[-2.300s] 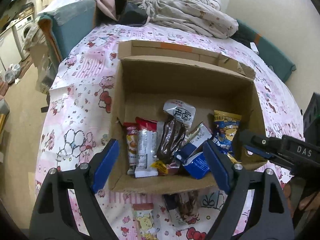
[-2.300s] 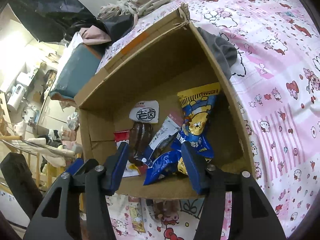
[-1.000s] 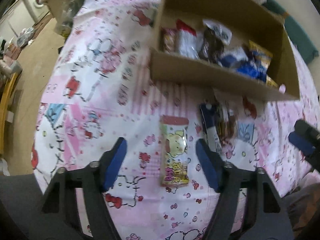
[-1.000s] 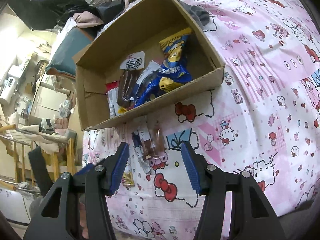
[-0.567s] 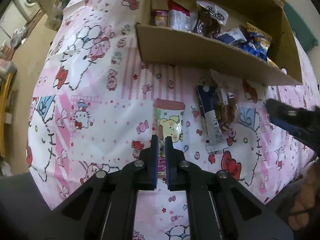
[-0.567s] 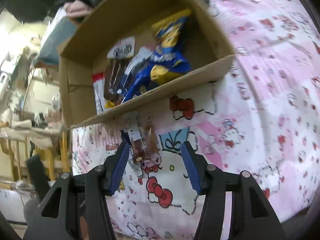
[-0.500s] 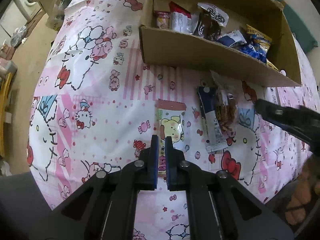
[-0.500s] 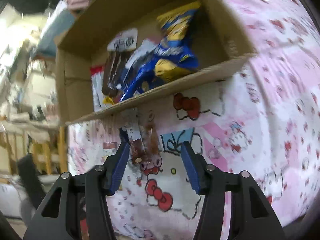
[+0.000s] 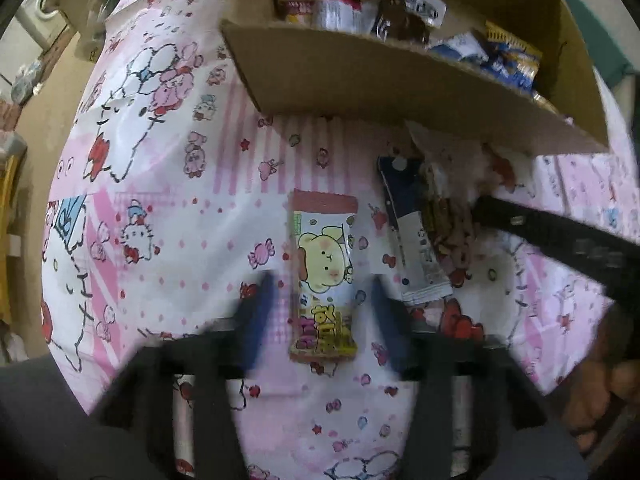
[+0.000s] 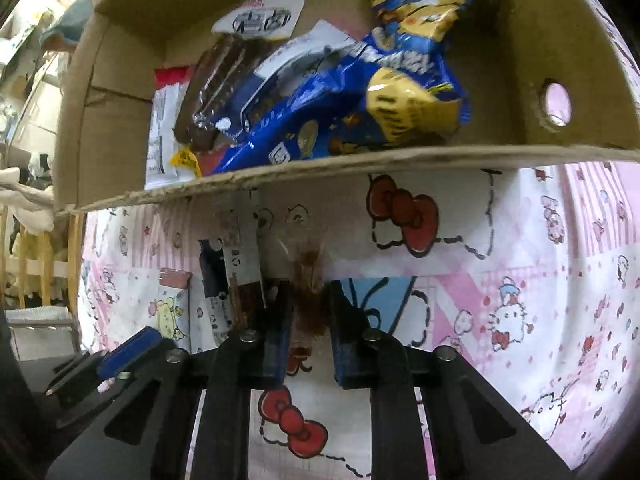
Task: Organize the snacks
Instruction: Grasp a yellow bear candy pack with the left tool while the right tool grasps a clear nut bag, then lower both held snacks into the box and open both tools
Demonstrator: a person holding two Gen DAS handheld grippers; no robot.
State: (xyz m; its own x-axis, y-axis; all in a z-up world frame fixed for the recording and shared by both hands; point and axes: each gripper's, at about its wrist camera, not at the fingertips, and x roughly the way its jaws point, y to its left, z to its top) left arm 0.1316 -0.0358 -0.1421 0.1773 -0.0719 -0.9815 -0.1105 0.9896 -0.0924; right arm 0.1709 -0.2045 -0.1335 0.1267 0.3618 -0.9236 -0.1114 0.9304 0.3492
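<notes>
A cardboard box [image 9: 360, 76] holds several snack packets on the pink cartoon-print sheet. In front of it lie a white puppy-print snack bar [image 9: 325, 276], a navy and white packet [image 9: 416, 248] and a clear packet of brown snacks [image 10: 308, 280]. My left gripper [image 9: 324, 300] is open, its blurred blue fingers on either side of the puppy-print bar's lower half. My right gripper [image 10: 308, 332] has its fingers closed to a narrow gap around the near end of the clear brown packet. It shows as a dark arm in the left wrist view [image 9: 560, 236].
The box's near wall [image 10: 360, 164] stands just beyond both grippers. Blue and yellow packets [image 10: 376, 92] fill the box's right side. The bed edge, floor and a wooden rack [image 10: 36, 264] lie to the left.
My left gripper, shut half a second ago, has opened around the puppy-print bar. My right gripper has dropped to the clear brown packet and narrowed around it.
</notes>
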